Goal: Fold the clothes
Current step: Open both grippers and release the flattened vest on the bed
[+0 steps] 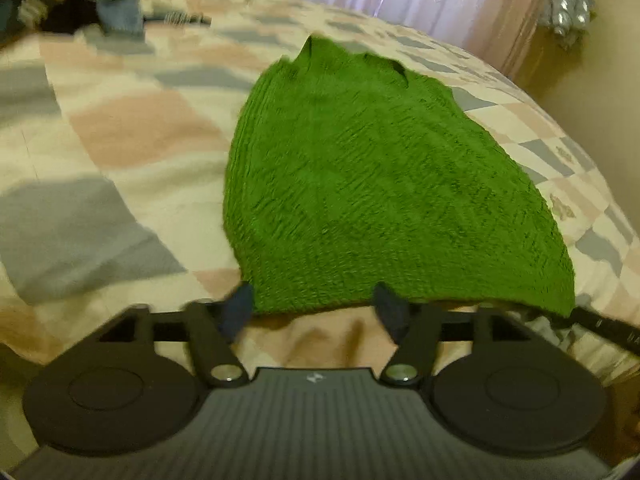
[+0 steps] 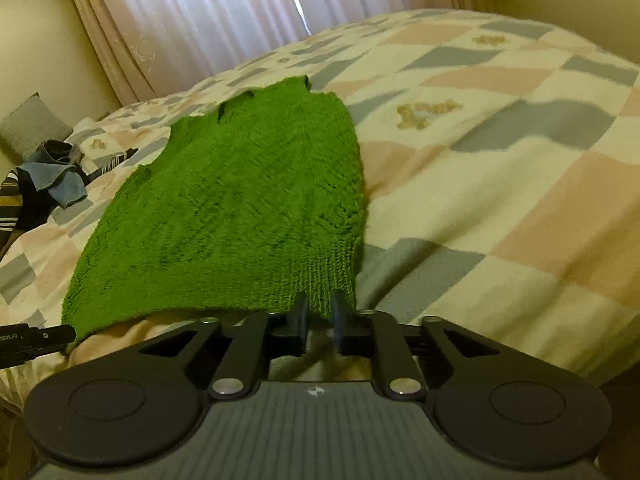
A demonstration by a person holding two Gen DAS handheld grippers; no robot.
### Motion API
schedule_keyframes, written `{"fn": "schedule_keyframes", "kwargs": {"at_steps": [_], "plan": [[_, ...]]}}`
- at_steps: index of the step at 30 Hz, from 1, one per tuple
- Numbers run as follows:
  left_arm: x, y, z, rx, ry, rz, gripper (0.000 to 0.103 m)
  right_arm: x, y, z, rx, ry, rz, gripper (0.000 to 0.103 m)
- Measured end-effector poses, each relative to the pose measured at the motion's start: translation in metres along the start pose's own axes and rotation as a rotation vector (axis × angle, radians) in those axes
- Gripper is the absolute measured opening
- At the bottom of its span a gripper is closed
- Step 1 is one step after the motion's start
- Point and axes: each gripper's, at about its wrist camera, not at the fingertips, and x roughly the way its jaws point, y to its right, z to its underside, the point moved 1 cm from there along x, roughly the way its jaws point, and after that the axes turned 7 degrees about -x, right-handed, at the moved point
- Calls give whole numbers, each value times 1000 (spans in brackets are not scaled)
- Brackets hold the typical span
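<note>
A green knitted vest (image 1: 360, 184) lay flat on the bed (image 1: 120, 128), its neck end away from the cameras and its hem at the near edge. The right gripper (image 2: 320, 308) had its fingers pressed close on the ribbed hem near one corner, and it seemed to pinch the knit. The left gripper (image 1: 316, 304) was spread wide at the other part of the hem, with nothing between the fingers.

I judged the step as taking hold of the hem, before the first fold. The next move would call for the left gripper to close on its corner, and then for both to lift together and carry the hem toward the neck, keeping it level so the knit does not sag or twist.

The vest was thick and coarse, with a fuzzy surface and a ribbed border. The bed cover was soft, with pale pink, grey and cream patches. A pile of other clothes (image 2: 48, 176) lay well apart from the vest.
</note>
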Motion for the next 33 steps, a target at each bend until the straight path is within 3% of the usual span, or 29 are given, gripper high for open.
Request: {"fn": "schedule_keyframes", "kwargs": {"at_steps": [1, 4, 5, 11, 21, 33], "plan": [[-7, 9, 0, 35, 14, -5, 64, -6, -5, -2, -13, 9, 8, 44], [-24, 26, 0, 81, 25, -12, 76, -21, -18, -8, -51, 39, 6, 59], [-29, 30, 0, 84, 30, -12, 83, -26, -23, -10, -64, 49, 5, 71], [-53, 39, 5, 95, 51, -15, 92, -53, -43, -18, -120, 87, 6, 91], [-93, 47, 20, 111, 85, -42, 99, -83, -51, -8, -127, 97, 19, 101], [-125, 63, 30, 161, 128, -73, 102, -107, -60, -4, -146, 138, 9, 101]]}}
